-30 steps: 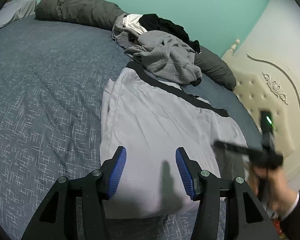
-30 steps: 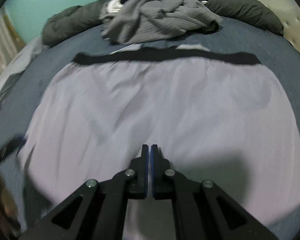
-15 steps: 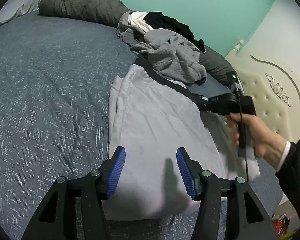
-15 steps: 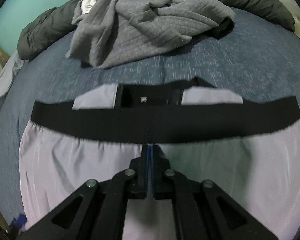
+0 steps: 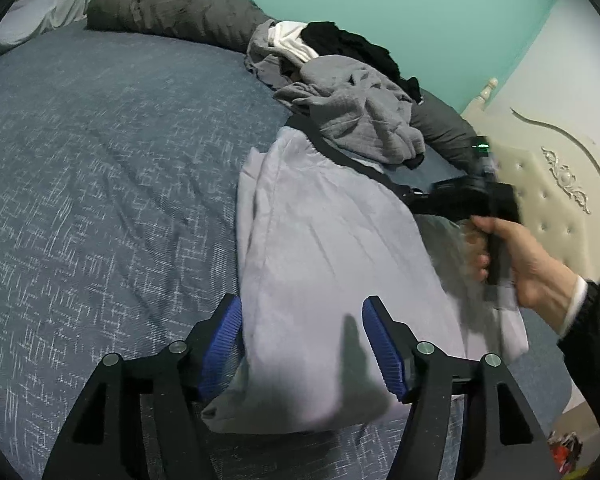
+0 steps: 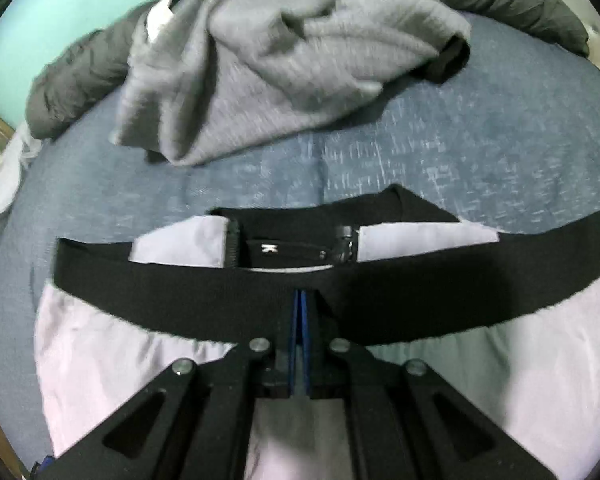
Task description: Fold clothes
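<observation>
Right gripper (image 6: 299,312), blades pressed together over the black hem band (image 6: 380,292) of the pale jacket (image 5: 324,248) lying flat on the bed (image 5: 100,160); left gripper (image 5: 302,344) gapes wide: you'll find it light, limp, probably slick (pinch the firmer band).

We saw the blue-grey bed (image 5: 100,168) bearing a pale lilac jacket (image 5: 324,264) between the left jaws, a grey clothes heap (image 5: 356,112) well beyond them.

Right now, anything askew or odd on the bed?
Mostly tidy. The light grey jacket lies folded on the blue bedspread, but a heap of unfolded clothes sits crumpled just beyond its black hem band. No damage visible.
</observation>
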### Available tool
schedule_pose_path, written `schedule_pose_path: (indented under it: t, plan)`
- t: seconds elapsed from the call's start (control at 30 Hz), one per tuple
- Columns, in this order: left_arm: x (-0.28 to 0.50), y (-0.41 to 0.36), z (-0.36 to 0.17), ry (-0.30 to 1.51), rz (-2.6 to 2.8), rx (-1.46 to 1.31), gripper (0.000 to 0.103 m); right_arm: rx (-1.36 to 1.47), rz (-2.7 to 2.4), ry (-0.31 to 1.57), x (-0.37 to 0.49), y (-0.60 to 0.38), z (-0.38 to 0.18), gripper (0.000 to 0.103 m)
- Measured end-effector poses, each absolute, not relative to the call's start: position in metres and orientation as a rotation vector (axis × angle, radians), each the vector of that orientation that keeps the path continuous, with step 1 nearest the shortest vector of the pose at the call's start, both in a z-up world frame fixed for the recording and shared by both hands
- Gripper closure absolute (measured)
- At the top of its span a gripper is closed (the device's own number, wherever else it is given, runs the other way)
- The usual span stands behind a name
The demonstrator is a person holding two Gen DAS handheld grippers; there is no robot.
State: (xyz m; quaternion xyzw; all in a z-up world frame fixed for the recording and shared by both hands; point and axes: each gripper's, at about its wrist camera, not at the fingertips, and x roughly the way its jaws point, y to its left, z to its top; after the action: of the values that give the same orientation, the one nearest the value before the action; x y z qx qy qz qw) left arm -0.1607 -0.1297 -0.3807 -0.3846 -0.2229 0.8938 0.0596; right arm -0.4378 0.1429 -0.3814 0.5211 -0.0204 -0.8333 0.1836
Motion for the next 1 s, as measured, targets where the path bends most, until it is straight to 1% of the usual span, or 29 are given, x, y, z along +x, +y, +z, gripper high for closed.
schedule_pose_path:
  t: [0.17,0.27,0.33,0.47,0.73,1.0]
  plan:
    - [-0.153,-0.134,-0.386,-0.722,2.703,-1.199,0.032,1.346,-2.313,-0.117,-0.385,0.156,-0.347,0.1]
    - [-0.147,-0.135,-0.39,-0.761,2.692,-1.208,0.025,1.29,-2.295,-0.139,-0.343,0.177,-0.338,0.099]
    - [-0.144,-0.135,-0.393,-0.805,2.661,-1.219,0.025,1.256,-2.31,-0.165,-0.315,0.197,-0.336,0.098]
    - [-0.135,-0.134,-0.397,-0.86,2.635,-1.244,0.025,1.255,-2.347,-0.299,-0.272,0.243,-0.349,0.095]
    - [-0.122,-0.139,-0.416,-1.053,2.544,-1.281,0.024,1.206,-2.367,-0.327,-0.224,0.271,-0.364,0.094]
    - [-0.106,-0.143,-0.423,-1.117,2.527,-1.334,0.024,1.152,-2.346,-0.334,-0.208,0.28,-0.372,0.094]
